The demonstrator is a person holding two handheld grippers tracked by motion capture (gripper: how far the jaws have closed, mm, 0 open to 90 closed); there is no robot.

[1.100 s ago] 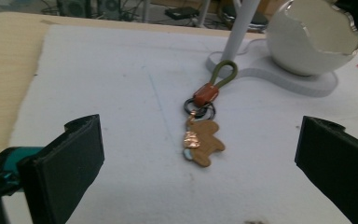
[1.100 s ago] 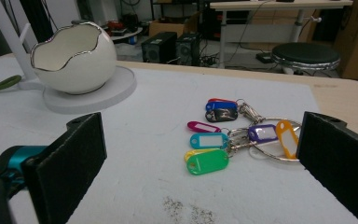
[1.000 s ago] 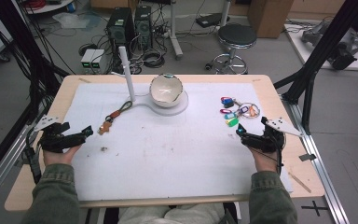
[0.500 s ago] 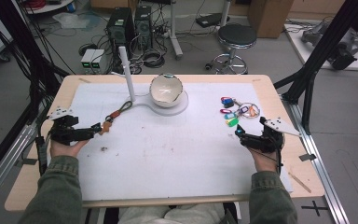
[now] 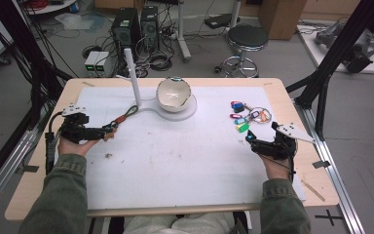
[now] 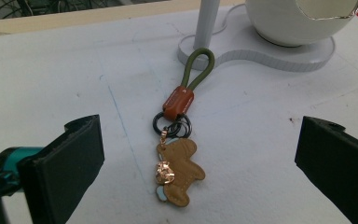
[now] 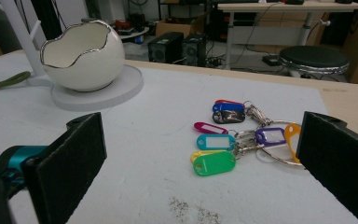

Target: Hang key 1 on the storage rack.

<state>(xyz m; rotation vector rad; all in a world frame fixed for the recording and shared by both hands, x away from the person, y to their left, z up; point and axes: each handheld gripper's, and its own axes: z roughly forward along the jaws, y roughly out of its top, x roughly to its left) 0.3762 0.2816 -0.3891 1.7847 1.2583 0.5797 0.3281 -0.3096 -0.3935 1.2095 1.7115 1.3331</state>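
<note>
Left gripper (image 5: pixel 108 132) sits near the left edge of the bench (image 5: pixel 39 195), jaws spread wide and holding nothing. Between and just ahead of them lies the keychain with a tan leather bear-shaped charm, dark rings, an orange-brown clasp and an olive cord loop (image 6: pixel 179 140), flat on the white mat (image 5: pixel 175 165); the loop end reaches the white stand base (image 6: pixel 261 51). Right gripper (image 5: pixel 251 141) rests near the right edge, jaws likewise spread, empty. Beyond it lies a bunch of coloured plastic key tags on metal rings (image 7: pixel 233 140). Farther back, a white egg-shaped bowl with a jagged silver rim (image 5: pixel 173 94) stands on the base beside a white upright post (image 5: pixel 132 78).
</note>
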